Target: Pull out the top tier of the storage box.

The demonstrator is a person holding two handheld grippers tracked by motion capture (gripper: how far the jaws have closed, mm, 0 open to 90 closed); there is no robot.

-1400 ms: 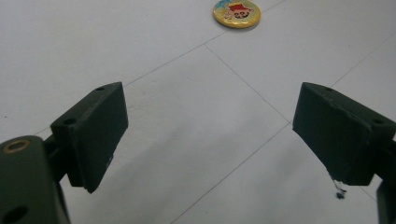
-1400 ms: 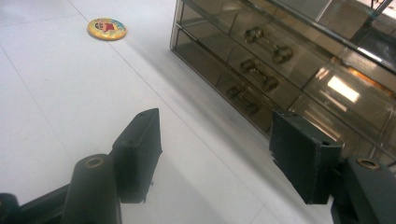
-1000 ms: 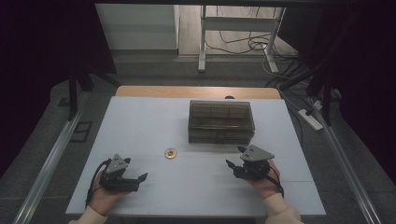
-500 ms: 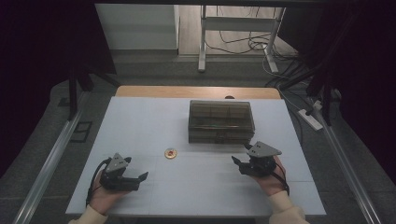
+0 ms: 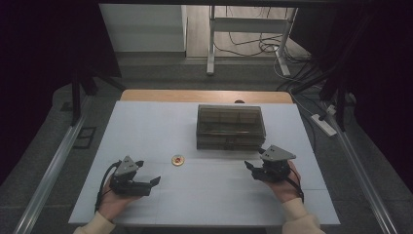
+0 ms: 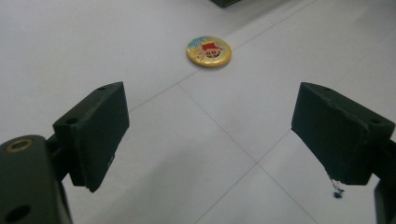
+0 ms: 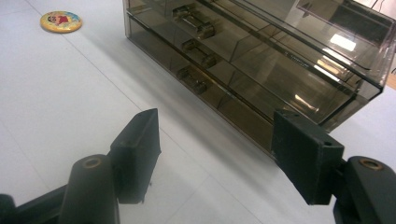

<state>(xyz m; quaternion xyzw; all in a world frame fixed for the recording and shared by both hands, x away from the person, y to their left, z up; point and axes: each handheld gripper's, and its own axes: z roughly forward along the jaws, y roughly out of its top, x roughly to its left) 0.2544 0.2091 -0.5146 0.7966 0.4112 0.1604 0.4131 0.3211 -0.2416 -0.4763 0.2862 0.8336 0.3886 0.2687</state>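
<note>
The small round yellow badge with a red cartoon print [image 5: 178, 160] lies flat on the white tabletop [image 5: 146, 126], just in front of the smoky transparent plastic drawer box [image 5: 231, 126] and a little to its left. The left tool [image 5: 148, 184] rests low with its jaws wide apart and empty, aimed at the badge – likely lined up for a pick. The right tool [image 5: 251, 168] hangs near the box's front, jaws also apart and holding nothing – placed, it seems, to reach a drawer handle

Yellow badge [image 6: 208, 51], smoky translucent drawer box [image 5: 231, 126]
</note>
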